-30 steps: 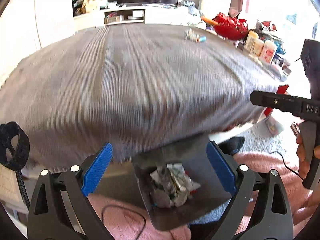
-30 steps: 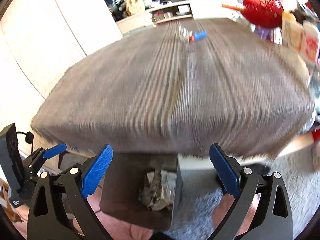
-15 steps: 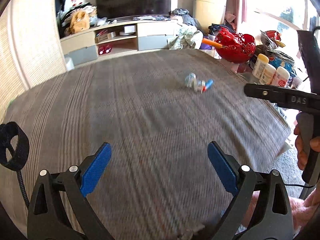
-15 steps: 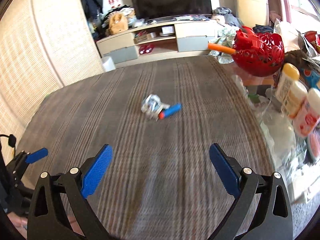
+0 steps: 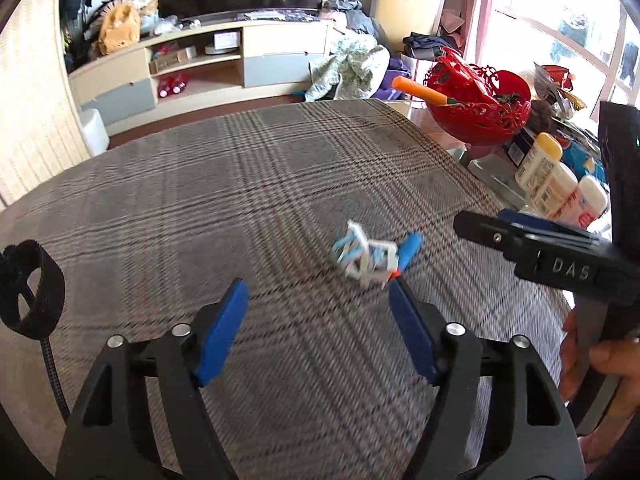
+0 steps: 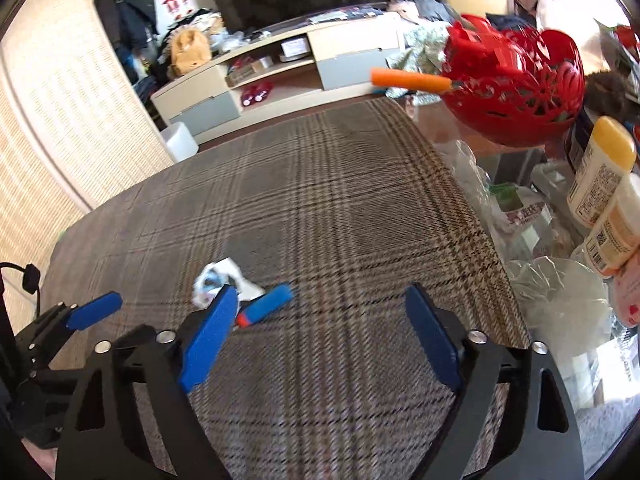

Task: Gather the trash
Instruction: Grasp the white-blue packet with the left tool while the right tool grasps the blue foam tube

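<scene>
A crumpled white-and-blue wrapper (image 5: pixel 362 258) (image 6: pixel 212 276) lies on the plaid cloth (image 5: pixel 240 200), touching a small blue tube with a red end (image 5: pixel 408 254) (image 6: pixel 266 306). My left gripper (image 5: pixel 318 296) hovers just short of the wrapper, its jaws closing with nothing between them. My right gripper (image 6: pixel 320 294) is also closing. The tube shows in its gap near the left-hand pad, and no pad presses on it. In the left wrist view the right gripper (image 5: pixel 488 222) reaches in from the right, held by a hand (image 5: pixel 600 360). One left gripper pad (image 6: pixel 94 310) shows at the lower left.
A red openwork basket (image 5: pixel 480 108) (image 6: pixel 520 80) with an orange handle stands past the cloth's right edge. Lotion bottles (image 5: pixel 552 184) (image 6: pixel 600 176) and plastic bags (image 6: pixel 560 288) crowd that side. A TV cabinet (image 5: pixel 200 64) lines the far wall.
Both grippers swept forward from the bin of crumpled trash at the cloth's near edge to the wrapper and tube. The bin has left both views. Both pairs of jaws stand narrower.
</scene>
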`<state>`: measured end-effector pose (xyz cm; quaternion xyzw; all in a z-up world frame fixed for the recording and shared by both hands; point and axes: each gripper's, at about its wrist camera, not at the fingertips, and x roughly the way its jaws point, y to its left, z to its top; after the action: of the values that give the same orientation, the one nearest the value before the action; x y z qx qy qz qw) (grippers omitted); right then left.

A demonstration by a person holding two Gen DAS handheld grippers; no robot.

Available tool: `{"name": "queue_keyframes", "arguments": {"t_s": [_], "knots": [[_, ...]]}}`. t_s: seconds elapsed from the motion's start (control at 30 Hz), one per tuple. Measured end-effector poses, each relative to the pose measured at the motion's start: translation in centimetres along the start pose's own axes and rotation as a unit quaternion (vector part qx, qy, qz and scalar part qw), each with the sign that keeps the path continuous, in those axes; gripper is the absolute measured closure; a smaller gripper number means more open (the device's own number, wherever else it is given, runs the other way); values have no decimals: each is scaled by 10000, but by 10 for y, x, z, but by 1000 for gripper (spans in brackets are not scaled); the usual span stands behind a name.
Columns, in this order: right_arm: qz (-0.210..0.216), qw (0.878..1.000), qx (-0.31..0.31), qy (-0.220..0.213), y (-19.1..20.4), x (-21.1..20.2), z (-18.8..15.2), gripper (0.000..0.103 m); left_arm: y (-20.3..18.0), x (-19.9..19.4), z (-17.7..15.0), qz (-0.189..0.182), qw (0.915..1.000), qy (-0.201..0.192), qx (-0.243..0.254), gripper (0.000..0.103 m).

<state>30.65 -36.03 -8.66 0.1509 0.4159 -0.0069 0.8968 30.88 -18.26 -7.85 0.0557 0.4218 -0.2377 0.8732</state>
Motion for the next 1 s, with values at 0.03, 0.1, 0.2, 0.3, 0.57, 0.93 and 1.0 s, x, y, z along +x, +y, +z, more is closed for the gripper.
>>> {"name": "queue_keyframes", "arguments": {"t_s": [0.03,0.1,0.2,0.3,0.57,0.93,1.0], "knots": [[1,10000,25,9,-2,2,1,27,-2,5,3,-28,10000,33,-2,41],[25,10000,81,2,-9,5,3,30,-7,17,8,-61,9999,110,5,42],[-5,10000,37,-35,-11,6,2,31,-13,32,13,-82,9998,192,23,43],[-5,10000,8,-25,-11,7,2,31,-17,41,15,-90,9997,211,72,47],[89,9999,-13,48,-8,14,-3,31,-13,51,16,-219,9992,327,113,85],[295,9987,-275,297,24,28,-13,55,9,12,10,490,9986,-45,182,89],[438,9980,-221,398,27,32,-14,67,16,9,8,510,9986,-51,162,89]]}}
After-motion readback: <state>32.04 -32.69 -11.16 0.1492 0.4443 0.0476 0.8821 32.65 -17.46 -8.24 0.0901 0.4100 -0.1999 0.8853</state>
